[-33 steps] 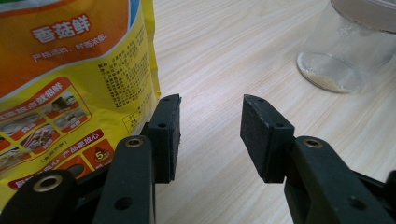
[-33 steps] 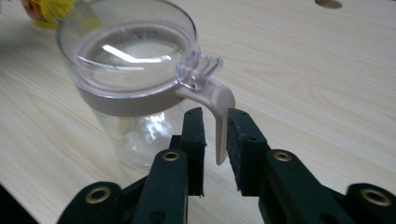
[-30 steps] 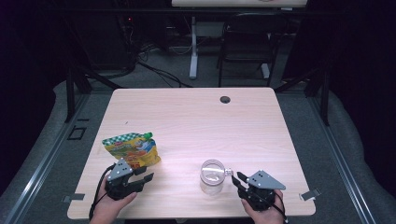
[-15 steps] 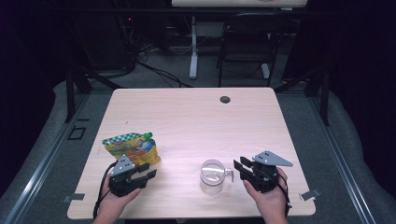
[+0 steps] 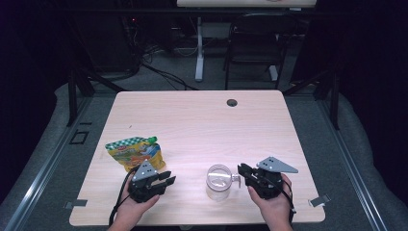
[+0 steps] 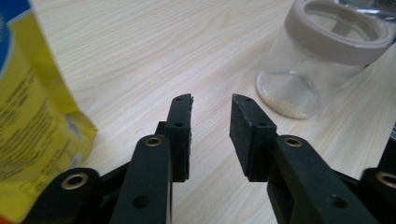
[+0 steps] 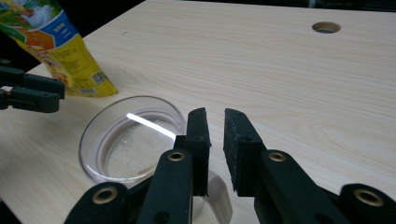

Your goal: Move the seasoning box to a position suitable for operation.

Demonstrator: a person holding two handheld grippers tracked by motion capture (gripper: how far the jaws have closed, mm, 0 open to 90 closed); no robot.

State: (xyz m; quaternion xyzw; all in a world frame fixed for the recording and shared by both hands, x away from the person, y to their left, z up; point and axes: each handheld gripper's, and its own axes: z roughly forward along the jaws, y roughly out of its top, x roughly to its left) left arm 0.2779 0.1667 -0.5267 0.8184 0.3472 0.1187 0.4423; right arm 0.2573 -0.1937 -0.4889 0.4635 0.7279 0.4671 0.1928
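- Right gripper (image 5: 244, 172): jaws slightly apart, empty, above glass jar's (image 5: 219, 182) handle (image 5: 234, 178); lower squarely before clamping.
- Left gripper (image 5: 164, 181): jaws apart, empty, beside snack pouch (image 5: 135, 151).

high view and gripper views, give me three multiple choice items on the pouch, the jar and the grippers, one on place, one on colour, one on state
1. Where does the clear jar stand?
A. between the two grippers
B. beside the round hole at the far edge
C. on top of the pouch

2. What colour is the pouch's cap?
A. red
B. green
C. white

3. How does the right gripper stand?
A. shut on the pouch
B. lifting the jar off the table
C. jaws slightly apart at the jar's handle, gripping nothing

Answers:
1 A, the jar sits on the table with the left gripper on one side and the right gripper on the other.
2 B, the cap at the corner of the yellow pouch is green.
3 C, the right gripper view shows a gap between the jaws above the handle.
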